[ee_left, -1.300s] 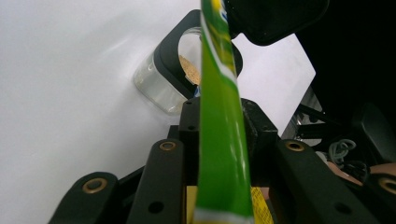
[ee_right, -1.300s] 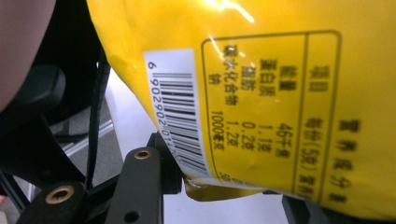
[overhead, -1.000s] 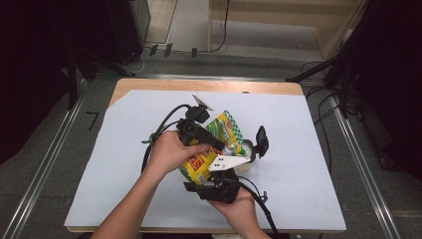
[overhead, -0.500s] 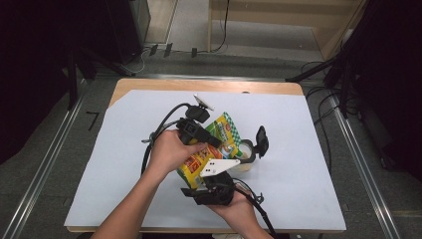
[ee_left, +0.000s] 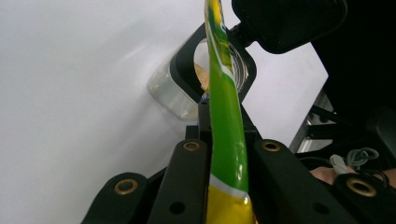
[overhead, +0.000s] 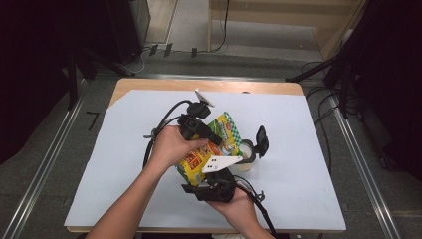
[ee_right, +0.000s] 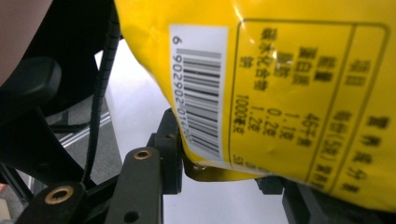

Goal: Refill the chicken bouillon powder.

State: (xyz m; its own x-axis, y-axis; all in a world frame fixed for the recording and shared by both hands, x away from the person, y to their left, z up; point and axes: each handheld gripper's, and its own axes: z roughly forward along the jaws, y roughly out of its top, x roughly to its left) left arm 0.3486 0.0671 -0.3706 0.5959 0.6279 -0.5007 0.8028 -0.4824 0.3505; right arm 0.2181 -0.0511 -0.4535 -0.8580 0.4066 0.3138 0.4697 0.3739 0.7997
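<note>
A yellow and green snack pouch (overhead: 221,142) hangs tilted above the white table cover, held between both grippers. My left gripper (overhead: 213,138) comes in from the left and is shut on the pouch's green top edge (ee_left: 226,116). My right gripper (overhead: 199,174) reaches up from below. Its jaws have just been closing, with the pouch's yellow bottom corner (ee_right: 280,84) between them and pressed. Just beyond the pouch, a clear container (overhead: 247,160) stands on the table. It has tan contents (ee_left: 201,74) and an open black lid (overhead: 261,140).
A white sheet (overhead: 308,149) covers the wooden table (overhead: 149,84). Black cables (overhead: 159,129) trail from the left gripper across the sheet. Metal rails (overhead: 358,164) run along both sides of the table, and dark equipment stands beyond them.
The pouch has tilted slightly, and its lower end with the right gripper has shifted a little left. Both hands are otherwise about where they were.
</note>
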